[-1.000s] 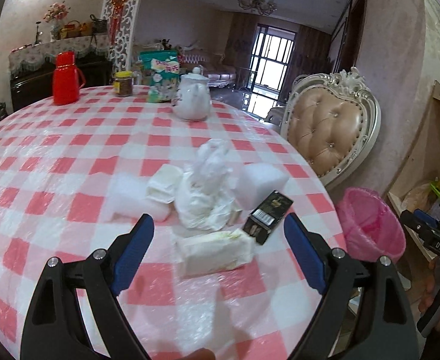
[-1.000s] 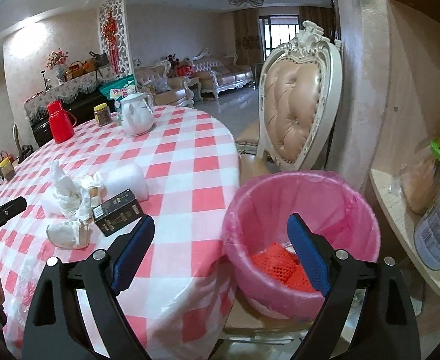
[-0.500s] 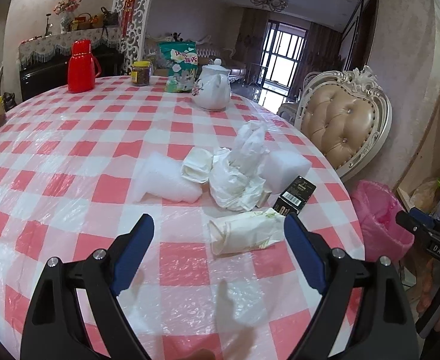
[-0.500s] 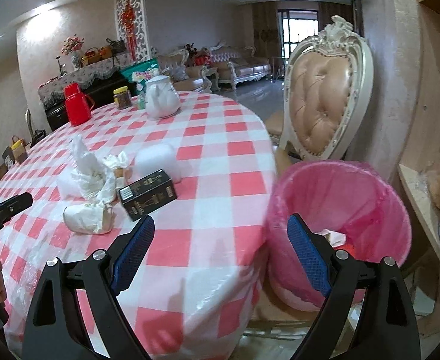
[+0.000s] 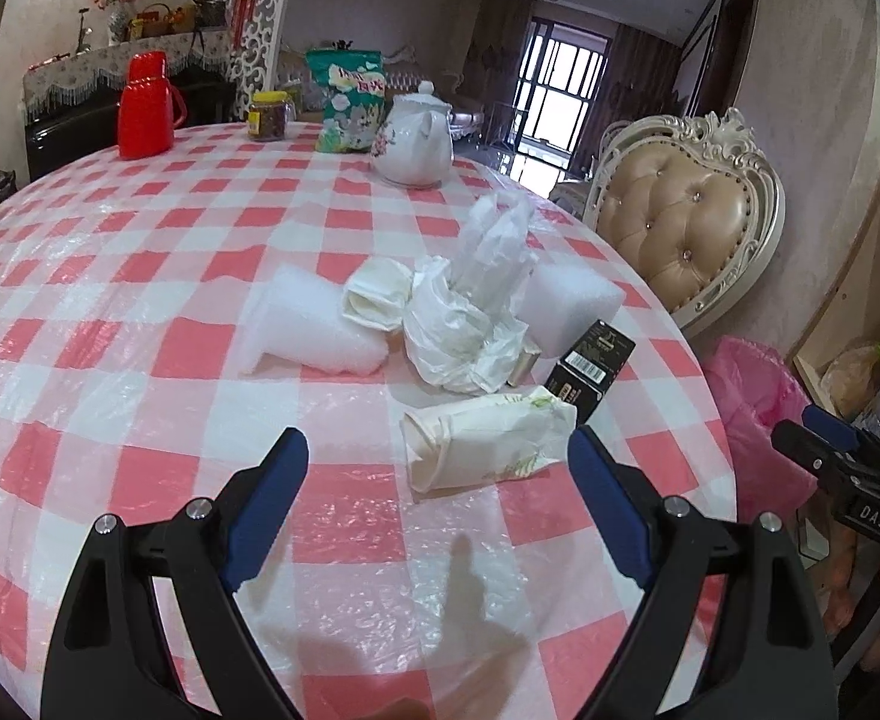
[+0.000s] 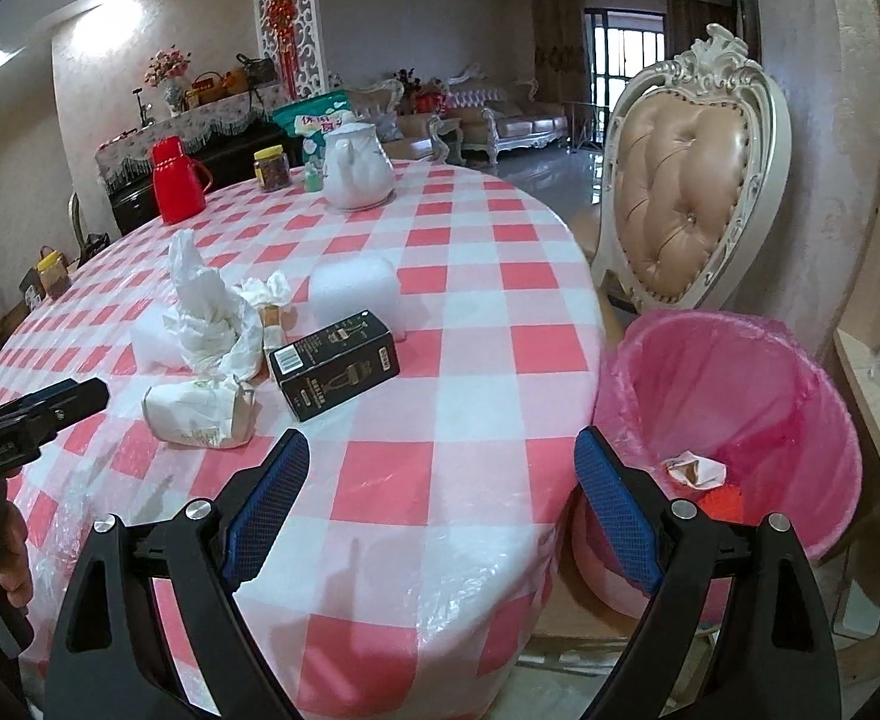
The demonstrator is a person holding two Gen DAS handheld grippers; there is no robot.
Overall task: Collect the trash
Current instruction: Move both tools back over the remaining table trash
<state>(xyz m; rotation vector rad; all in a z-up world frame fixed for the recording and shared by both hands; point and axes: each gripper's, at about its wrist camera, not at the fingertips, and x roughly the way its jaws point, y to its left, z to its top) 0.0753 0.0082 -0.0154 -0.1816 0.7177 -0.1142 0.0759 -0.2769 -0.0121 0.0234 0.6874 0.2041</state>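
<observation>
Your left gripper (image 5: 437, 456) hangs over the round table (image 5: 140, 276) with its checked pink-and-white cloth, jaws spread wide and holding nothing; the crushed paper cup (image 5: 488, 441) lies on its side on the cloth just ahead of the blue pads (image 5: 272, 498), roughly in line with the gap between them but not touched. Behind the cup sits the rest of the trash in a loose cluster: a crumpled white plastic bag (image 5: 470, 312), a folded white wrapper (image 5: 377, 294) against its left side, a white foam sleeve (image 5: 314, 330) further left, a white foam block (image 5: 572, 306) to the right, and a black carton (image 5: 593, 360) lying flat near the table edge, its corner just beside the cup. Your right gripper (image 6: 440, 492) is also wide open and empty, poised above the near edge of the table, with the black carton (image 6: 335, 363) ahead and to the left of it. To its right, on the floor beside the table and in front of the padded chair (image 6: 680, 192), stands the bin with a pink liner (image 6: 734, 420), already holding a scrap of white paper (image 6: 695, 471) and something red beneath it. At the far side of the table stand a white teapot (image 5: 416, 141), a red flask (image 5: 143, 105), a jar (image 5: 269, 115) and a green packet (image 5: 347, 99).
</observation>
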